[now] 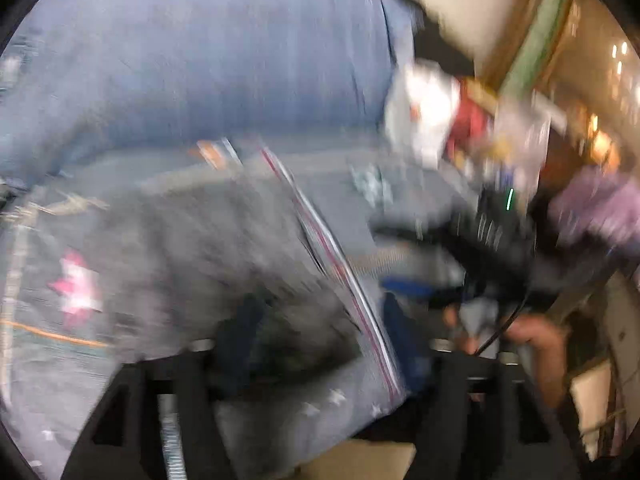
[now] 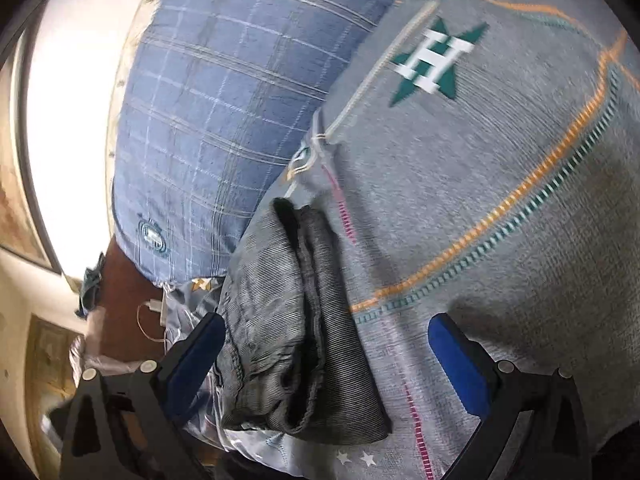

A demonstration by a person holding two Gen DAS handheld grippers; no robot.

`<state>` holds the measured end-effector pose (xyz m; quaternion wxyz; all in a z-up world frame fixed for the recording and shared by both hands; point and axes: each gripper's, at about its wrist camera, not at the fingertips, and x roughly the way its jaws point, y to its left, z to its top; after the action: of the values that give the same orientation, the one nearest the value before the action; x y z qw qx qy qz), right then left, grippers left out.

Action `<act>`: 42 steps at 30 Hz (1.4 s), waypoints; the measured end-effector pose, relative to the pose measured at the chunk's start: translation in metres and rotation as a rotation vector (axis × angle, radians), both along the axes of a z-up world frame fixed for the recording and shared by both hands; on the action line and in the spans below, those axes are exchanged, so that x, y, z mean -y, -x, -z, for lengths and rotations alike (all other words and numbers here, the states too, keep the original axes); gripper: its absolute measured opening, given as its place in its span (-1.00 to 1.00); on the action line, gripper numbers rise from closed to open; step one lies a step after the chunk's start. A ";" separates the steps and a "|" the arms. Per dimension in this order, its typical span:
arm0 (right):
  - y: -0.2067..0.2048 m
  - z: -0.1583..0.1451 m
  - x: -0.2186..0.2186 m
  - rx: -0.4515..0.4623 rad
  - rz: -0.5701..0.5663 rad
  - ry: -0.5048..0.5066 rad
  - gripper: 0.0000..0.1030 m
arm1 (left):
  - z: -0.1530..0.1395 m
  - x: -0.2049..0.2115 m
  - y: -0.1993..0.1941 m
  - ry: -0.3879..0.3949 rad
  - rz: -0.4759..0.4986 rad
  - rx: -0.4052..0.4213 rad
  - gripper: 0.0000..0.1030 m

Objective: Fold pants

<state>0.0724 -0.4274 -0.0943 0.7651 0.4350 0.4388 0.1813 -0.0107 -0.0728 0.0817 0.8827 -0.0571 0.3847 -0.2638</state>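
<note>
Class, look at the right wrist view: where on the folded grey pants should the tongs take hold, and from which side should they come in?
Grip the near rolled end of the grey pants, where the layers stack thickest. Come straight forward along the bedsheet: the right tongs already stand open, one finger either side of the bundle, so closing there likely catches all layers.

Left wrist view, heavily motion-blurred.
Dark grey fabric pants lie bunched between left gripper fingers on grey patterned bedsheet.
</note>
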 end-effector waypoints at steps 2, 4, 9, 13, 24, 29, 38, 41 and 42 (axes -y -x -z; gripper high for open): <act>0.006 -0.008 -0.006 0.028 -0.027 -0.017 0.99 | -0.013 -0.045 0.005 0.001 -0.147 0.087 0.65; 0.017 -0.021 -0.015 0.062 -0.068 -0.067 0.99 | -0.007 -0.074 0.003 -0.057 -0.257 0.084 0.65; 0.032 -0.061 -0.067 0.148 -0.235 -0.193 0.99 | 0.055 -0.098 -0.028 -0.141 -0.319 -0.112 0.65; 0.027 -0.062 -0.095 0.056 -0.260 -0.107 0.99 | 0.081 -0.089 -0.025 -0.198 -0.288 -0.130 0.65; 0.018 -0.026 -0.086 -0.076 -0.137 -0.036 0.51 | 0.089 -0.090 -0.034 -0.172 -0.285 -0.162 0.66; 0.012 -0.002 -0.083 -0.200 -0.090 0.008 0.49 | 0.091 -0.092 -0.036 -0.171 -0.284 -0.159 0.66; 0.012 -0.034 -0.090 -0.068 -0.086 0.160 -0.91 | 0.093 -0.090 -0.037 -0.186 -0.285 -0.163 0.67; 0.033 -0.054 -0.098 0.013 -0.090 0.273 -0.92 | 0.092 -0.089 -0.038 -0.195 -0.288 -0.172 0.68; 0.035 -0.049 -0.099 0.003 -0.082 0.310 -0.92 | 0.089 -0.090 -0.038 -0.194 -0.289 -0.174 0.68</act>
<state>0.0369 -0.3280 -0.0453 0.8156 0.2933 0.4778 0.1433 0.0271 0.0167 -0.0074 0.8761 -0.0490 0.4712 -0.0901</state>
